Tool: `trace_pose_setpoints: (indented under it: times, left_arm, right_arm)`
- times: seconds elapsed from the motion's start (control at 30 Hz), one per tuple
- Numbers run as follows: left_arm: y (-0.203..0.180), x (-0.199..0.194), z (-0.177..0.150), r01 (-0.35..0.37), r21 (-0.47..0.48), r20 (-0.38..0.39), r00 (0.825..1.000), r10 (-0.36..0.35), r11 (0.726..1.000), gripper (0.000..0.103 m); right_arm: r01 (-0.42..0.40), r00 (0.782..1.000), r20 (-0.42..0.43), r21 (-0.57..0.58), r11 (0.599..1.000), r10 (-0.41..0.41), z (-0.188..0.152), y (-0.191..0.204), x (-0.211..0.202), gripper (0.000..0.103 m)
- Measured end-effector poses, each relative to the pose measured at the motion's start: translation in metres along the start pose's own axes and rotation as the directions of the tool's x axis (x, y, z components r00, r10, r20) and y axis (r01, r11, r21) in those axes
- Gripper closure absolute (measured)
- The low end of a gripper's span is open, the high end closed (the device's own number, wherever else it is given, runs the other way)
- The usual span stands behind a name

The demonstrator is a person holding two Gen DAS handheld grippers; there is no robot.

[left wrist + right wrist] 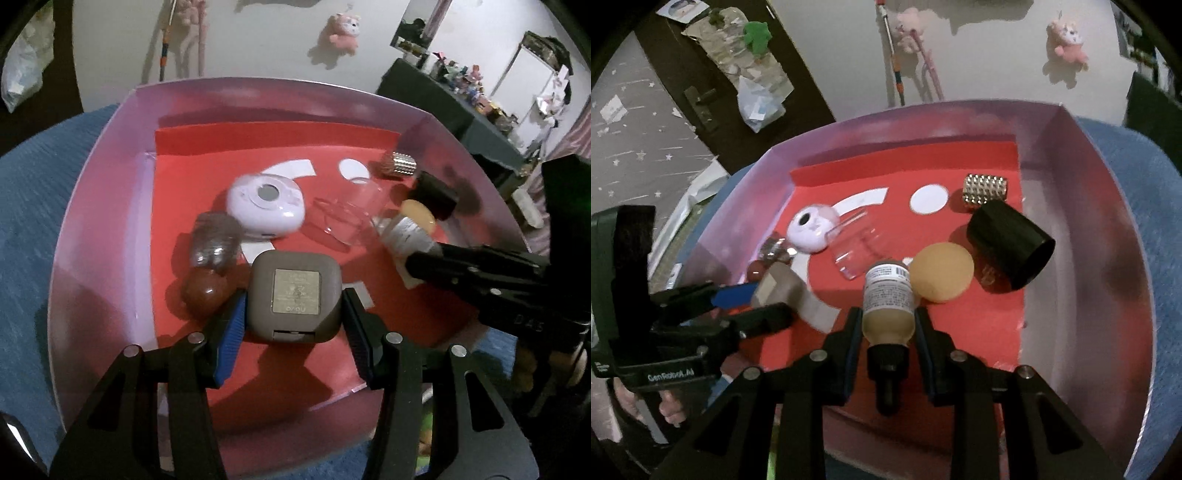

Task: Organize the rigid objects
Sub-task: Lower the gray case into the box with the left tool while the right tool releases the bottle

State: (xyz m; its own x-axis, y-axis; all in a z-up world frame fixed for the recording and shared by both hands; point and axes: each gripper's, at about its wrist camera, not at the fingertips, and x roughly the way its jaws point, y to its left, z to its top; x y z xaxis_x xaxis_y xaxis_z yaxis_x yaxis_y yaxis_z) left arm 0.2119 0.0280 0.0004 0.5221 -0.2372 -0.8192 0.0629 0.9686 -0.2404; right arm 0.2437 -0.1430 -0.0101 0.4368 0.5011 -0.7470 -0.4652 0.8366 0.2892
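A shallow pink box (110,155) with a red paper floor fills the centre of both views and rests on blue fabric (33,206). Inside lie a white rounded device (266,206), a clear glass cup (347,218) on its side, a studded metal cylinder (985,187), a black matte cap (1010,245), a tan disc (941,272), and a glossy brown stone (205,293). At lower centre, the left gripper (293,319) pinches a grey rounded-square case (293,295) between ribbed pads. The right gripper (888,325) clamps a labelled amber bottle (888,302), nozzle toward the camera.
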Motion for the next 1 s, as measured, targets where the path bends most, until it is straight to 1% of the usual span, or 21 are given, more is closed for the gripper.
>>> trace_pose_setpoints:
  times: [0.03,0.13,0.2,0.3,0.67,1.0]
  left_arm:
    - [-0.0009,0.0010,0.0000,-0.019,0.006,0.005,1.000,0.019,1.000,0.054]
    - [-0.0082,0.0042,-0.0023,-0.123,0.041,0.024,0.992,0.122,0.992,0.054]
    - [-0.0051,0.0068,-0.0006,-0.138,0.049,0.032,0.990,0.137,0.989,0.054]
    - [-0.0035,0.0063,0.0005,-0.132,0.037,0.033,0.991,0.130,0.991,0.054]
    - [-0.0004,0.0064,0.0009,-0.120,0.019,0.030,0.992,0.119,0.993,0.054]
    - [-0.0031,0.0069,0.0012,-0.122,0.023,0.029,0.992,0.121,0.992,0.053]
  right_arm:
    - [0.009,1.000,0.006,-0.001,1.000,-0.009,0.0005,-0.0008,0.0004,0.073]
    - [0.036,0.999,0.021,-0.014,0.999,-0.035,0.0012,0.0013,0.0018,0.073]
    - [0.056,0.998,0.028,-0.033,0.998,-0.055,0.0008,0.0050,0.0030,0.073]
    - [0.069,0.997,0.033,-0.046,0.997,-0.068,0.0005,0.0063,0.0039,0.073]
    - [0.061,0.998,0.035,-0.039,0.997,-0.060,0.0022,0.0035,0.0035,0.072]
    - [0.059,0.998,0.040,-0.035,0.998,-0.057,0.0023,0.0033,0.0035,0.072]
